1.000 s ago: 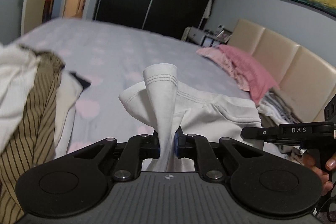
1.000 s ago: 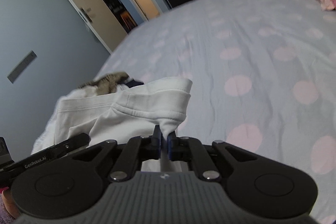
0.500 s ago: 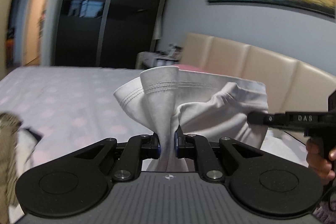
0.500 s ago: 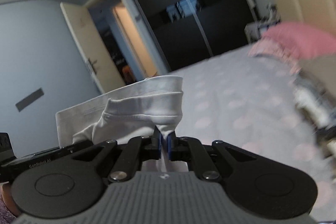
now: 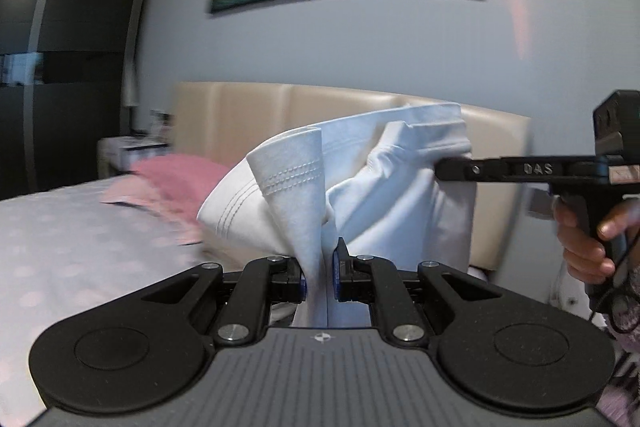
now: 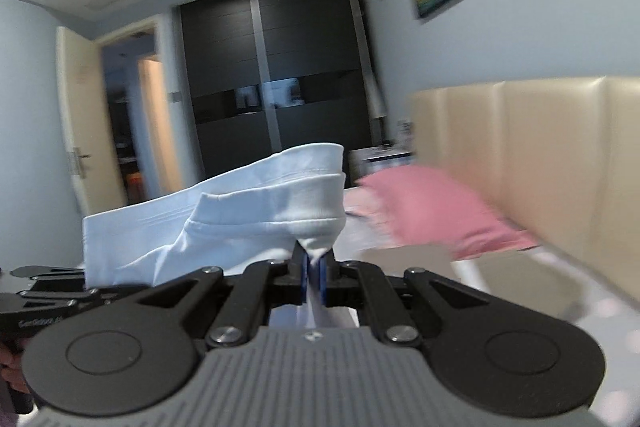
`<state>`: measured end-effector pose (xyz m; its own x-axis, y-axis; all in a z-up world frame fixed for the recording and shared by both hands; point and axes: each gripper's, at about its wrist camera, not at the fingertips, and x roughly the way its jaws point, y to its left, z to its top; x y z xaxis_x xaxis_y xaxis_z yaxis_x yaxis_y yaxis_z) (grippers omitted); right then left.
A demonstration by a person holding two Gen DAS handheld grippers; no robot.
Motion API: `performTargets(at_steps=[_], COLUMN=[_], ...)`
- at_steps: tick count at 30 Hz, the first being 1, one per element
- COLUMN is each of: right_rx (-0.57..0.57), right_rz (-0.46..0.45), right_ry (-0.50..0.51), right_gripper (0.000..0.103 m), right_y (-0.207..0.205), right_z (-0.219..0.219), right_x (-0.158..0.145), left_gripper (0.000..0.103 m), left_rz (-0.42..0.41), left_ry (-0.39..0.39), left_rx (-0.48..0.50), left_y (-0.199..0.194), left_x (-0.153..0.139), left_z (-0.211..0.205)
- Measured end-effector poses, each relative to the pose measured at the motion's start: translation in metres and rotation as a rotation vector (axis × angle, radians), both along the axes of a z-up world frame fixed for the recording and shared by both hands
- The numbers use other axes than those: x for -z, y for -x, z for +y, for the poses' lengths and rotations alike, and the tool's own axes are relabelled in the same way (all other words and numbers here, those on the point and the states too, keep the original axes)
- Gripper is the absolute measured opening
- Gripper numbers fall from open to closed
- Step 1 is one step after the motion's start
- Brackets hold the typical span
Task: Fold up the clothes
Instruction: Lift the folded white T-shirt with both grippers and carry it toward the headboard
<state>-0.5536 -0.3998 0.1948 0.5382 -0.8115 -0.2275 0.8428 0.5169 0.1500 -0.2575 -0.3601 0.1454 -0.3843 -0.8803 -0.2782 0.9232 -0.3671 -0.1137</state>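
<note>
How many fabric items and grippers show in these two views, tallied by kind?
White garments: 1, the white garment, clamped by both grippers.
Pink pillows: 1, the pink pillow on the bed.
Grippers: 2, left gripper and right gripper.
Total: 4

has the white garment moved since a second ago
Yes. The white garment, pinched by both the left gripper and right gripper, has gone up: it was against the bed, and now sits before the headboard.
</note>
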Motion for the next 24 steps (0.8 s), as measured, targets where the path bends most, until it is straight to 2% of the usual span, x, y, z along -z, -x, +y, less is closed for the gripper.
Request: performTargets(at_steps=[5,9,12,15,18,24], right_rx=[0.146,0.249,0.309,0.334,0.325,0.267], right_rz=[0.05,0.065,0.071,0.083,0.085,0.101], right_ry=[-0.029,-0.084,-0.131,-0.186,-0.254,-0.316], right_gripper=[0.006,0.007,0.007,0.007,0.007,0.007], right_y=[0.068,0.117,0.143,0.154,0.158,0.127], right_z=[-0.016,-0.04,-0.066,-0.101,-0.14,-0.209], right_x=[-0.007,0.001,0.013,0.033,0.065,0.114], left_gripper=[0.01,0.01,0.01,0.01,0.01,0.01], left_rz=[0.042,0.071,0.074,0.063,0.029,-0.017], left_ry=[-0.05,-0.115,-0.168,-0.218,-0.258,-0.333], left_rx=[0.159,0.269,0.313,0.317,0.297,0.218], left_y=[0.059,0.101,0.125,0.134,0.132,0.102], left_x=[0.016,0.036,0.054,0.075,0.097,0.133], left_z=[-0.037,-0.064,-0.091,-0.12,-0.146,-0.205])
